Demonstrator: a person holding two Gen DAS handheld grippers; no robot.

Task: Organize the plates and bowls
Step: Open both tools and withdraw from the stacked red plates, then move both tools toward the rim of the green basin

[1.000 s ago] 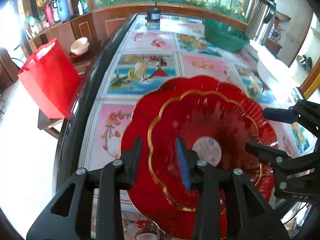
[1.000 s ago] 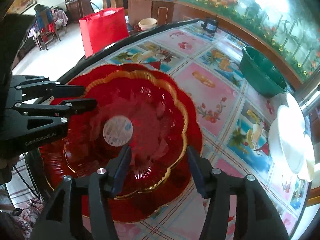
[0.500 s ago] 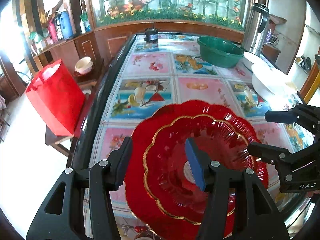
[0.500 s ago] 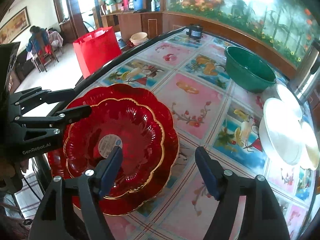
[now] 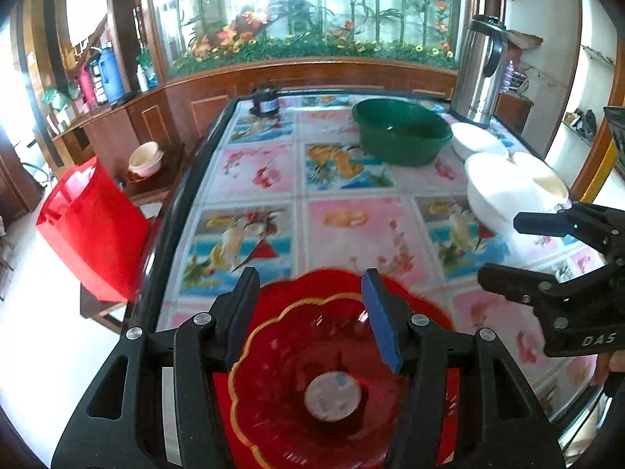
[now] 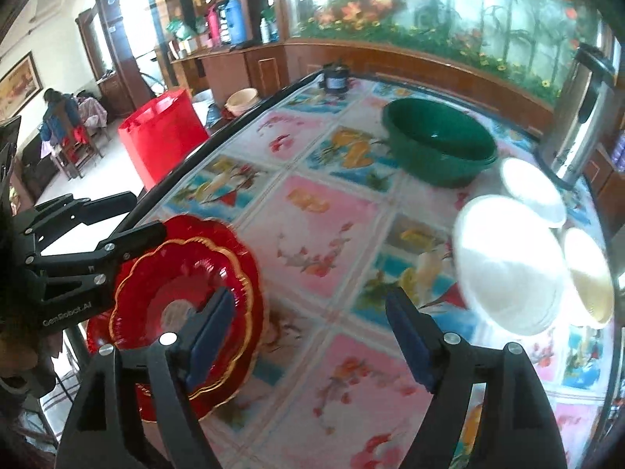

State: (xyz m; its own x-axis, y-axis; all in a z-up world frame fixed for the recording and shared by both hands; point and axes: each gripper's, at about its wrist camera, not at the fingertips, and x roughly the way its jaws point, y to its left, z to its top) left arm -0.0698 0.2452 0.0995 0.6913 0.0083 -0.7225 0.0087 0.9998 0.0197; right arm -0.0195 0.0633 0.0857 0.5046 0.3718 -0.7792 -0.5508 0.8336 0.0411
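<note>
A red scalloped bowl with a gold rim (image 5: 312,383) sits nested in a larger red scalloped plate (image 5: 422,305) at the table's near left corner; both show in the right wrist view (image 6: 175,273) too. My left gripper (image 5: 308,312) is open and empty above the bowl. My right gripper (image 6: 312,332) is open and empty over the tablecloth to the right of the red stack. White bowls (image 6: 508,262) stand at the right side, also in the left wrist view (image 5: 500,183).
A green basin (image 5: 402,133) stands at the far middle of the table, a steel thermos (image 5: 480,66) at the far right corner, a small dark object (image 5: 265,101) at the far left. A red bag (image 5: 90,226) stands on the floor left of the table edge.
Both grippers have pulled back and up from the red bowl and plate, which stay nested on the table. The right gripper has swung right and its jaws have opened wider.
</note>
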